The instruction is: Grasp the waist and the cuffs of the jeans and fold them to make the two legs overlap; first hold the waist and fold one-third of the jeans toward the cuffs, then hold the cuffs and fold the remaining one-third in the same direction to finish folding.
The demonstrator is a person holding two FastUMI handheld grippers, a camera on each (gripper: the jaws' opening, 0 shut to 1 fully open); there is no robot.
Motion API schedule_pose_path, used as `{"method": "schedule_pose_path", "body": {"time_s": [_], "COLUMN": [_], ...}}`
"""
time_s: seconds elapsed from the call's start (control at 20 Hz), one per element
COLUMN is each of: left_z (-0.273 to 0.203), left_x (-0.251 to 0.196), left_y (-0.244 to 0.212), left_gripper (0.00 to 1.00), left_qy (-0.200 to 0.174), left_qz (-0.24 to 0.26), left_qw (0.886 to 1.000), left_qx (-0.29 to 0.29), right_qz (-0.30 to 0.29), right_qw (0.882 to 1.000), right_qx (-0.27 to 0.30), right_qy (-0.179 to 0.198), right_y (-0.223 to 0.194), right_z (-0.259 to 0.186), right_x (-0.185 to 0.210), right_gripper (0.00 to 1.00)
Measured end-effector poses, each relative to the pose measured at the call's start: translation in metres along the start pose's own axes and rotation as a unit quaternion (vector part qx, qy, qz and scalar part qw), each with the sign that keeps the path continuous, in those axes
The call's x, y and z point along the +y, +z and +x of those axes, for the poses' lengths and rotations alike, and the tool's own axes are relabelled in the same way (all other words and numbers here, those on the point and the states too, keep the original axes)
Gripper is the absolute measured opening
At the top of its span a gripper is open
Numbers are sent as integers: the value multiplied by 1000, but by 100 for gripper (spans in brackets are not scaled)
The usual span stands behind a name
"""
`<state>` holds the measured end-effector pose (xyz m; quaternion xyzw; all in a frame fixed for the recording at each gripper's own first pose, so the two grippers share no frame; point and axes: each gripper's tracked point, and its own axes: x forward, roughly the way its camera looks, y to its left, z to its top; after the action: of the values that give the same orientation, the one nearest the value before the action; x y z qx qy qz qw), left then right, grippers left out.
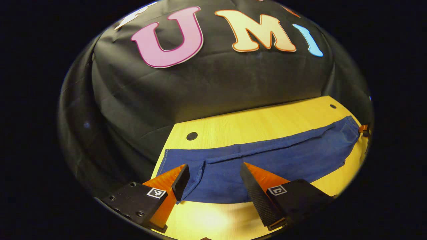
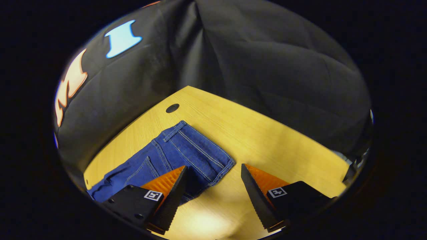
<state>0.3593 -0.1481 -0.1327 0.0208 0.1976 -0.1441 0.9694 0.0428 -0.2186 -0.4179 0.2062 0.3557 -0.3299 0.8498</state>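
A pair of blue jeans [image 1: 267, 156] lies flat along a light wooden table [image 1: 253, 120], stretched out sideways in front of the dark cloth wall. The garment looks narrow, as if the two legs already lie one over the other, though the layers cannot be told apart for certain.

In the left gripper view, the left gripper [image 1: 213, 181] hangs low over the cuff end, its two fingers spread wide with nothing between them. They straddle the near hem of the cuffs [image 1: 186, 163], a stance that suits coming down to pinch that edge.

In the right gripper view, the right gripper [image 2: 213, 181] hovers over the waist end. Its fingers are also wide apart and empty. The waistband [image 2: 213, 163], with its stitching and a back pocket [image 2: 143, 170], lies just ahead of them, the near corner between the tips.

Each tool is stationed at its own end of the jeans, apparently so the next fold can start from a firm hold on the waist.
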Motion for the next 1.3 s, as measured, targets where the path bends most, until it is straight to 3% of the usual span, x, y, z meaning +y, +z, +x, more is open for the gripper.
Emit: {"method": "schedule_pose_path", "body": {"time_s": [0.1, 0.2, 0.35, 0.4, 0.5, 0.75, 0.85, 1.0, 1.1, 1.3], "left_z": [-5, -4, -4, -3, -1, -1, 1, 6, 6, 6], "left_x": [1, 1, -2, 0, 2, 2, 0, -2, -3, -2], "left_y": [5, 9, 17, 18, 14, 16, 17, 15, 16, 15], "left_gripper": [95, 95, 95, 95, 96, 96, 96, 96, 96, 96], "left_qy": [8, 17, 24, 24, 20, 15, 11, 5, 2, -8], "left_qz": [-7, -13, -35, -45, -64, -74, -74, -75, -78, -82], "left_qw": [1000, 1000, 999, 999, 998, 997, 997, 997, 997, 997], "left_qx": [-4, -6, 0, 0, 3, -1, 0, -2, -3, -3], "right_qz": [15, -4, -34, -35, -47, -122, -136, -143, -140, -148], "right_qw": [1000, 1000, 998, 998, 998, 992, 990, 987, 986, 979], "right_qx": [-7, 0, 11, 6, -1, -13, -27, -56, -84, -139], "right_qy": [6, 16, 46, 44, 32, -10, -27, -44, -33, 30], "right_y": [11, 8, 6, 12, 20, 25, 26, 37, 48, 64], "right_z": [5, 1, 13, 13, 13, 12, 11, 4, -1, -18], "right_x": [-1, 2, 10, 7, 4, -3, -5, 1, 9, 32], "right_gripper": [100, 80, 41, 22, 5, 3, 0, 3, 3, 3]}}
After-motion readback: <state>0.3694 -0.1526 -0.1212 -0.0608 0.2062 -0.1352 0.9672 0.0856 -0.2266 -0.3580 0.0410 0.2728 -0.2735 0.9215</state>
